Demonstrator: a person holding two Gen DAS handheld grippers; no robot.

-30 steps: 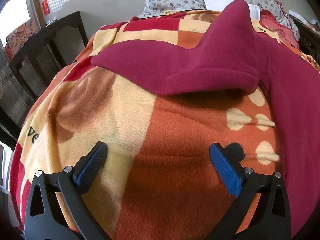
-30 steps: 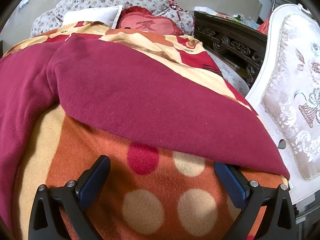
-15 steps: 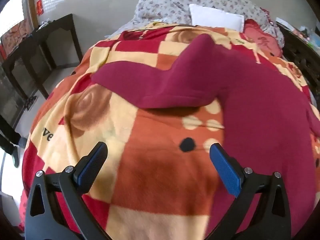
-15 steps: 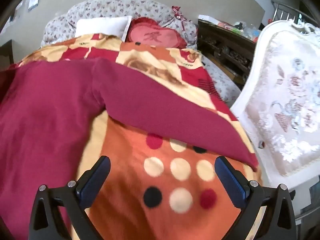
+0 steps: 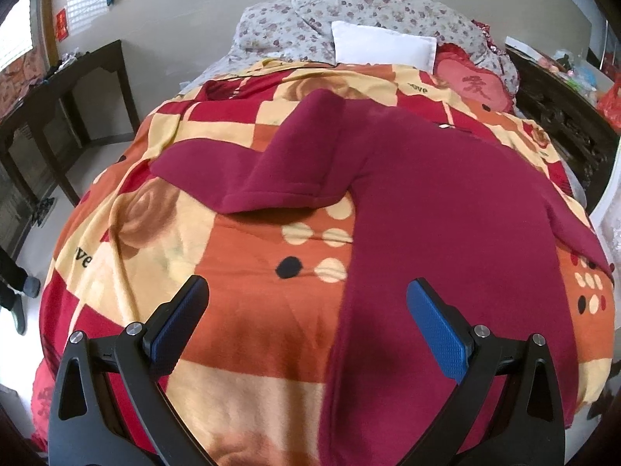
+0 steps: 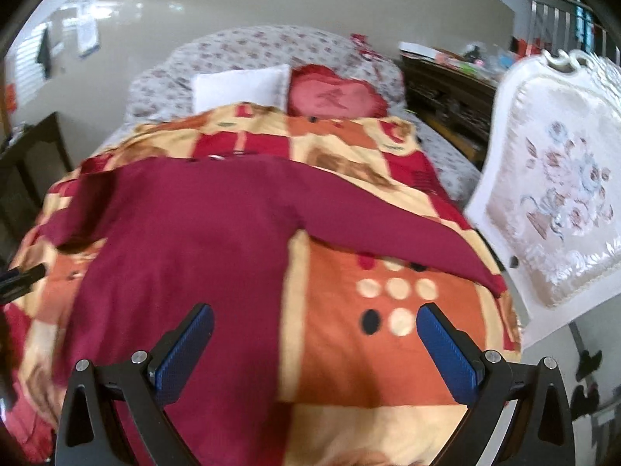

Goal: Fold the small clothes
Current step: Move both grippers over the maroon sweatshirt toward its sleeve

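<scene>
Patterned orange, red and cream blanket (image 5: 248, 291) covers the bed, and a maroon long-sleeved garment (image 5: 446, 233) lies spread flat on it. Only the left wrist view shows a dark wooden table (image 5: 58, 89) at nine o'clock and the folded-over left sleeve (image 5: 271, 171) at eleven. Only the right wrist view shows a white upholstered chair back (image 6: 555, 209) at three o'clock and the right sleeve (image 6: 407, 233) stretched toward it. Left gripper (image 5: 306, 322) hovers with jaws spread wide, holding nothing. Right gripper (image 6: 314, 345) likewise gapes wide and empty above the garment's lower body.
</scene>
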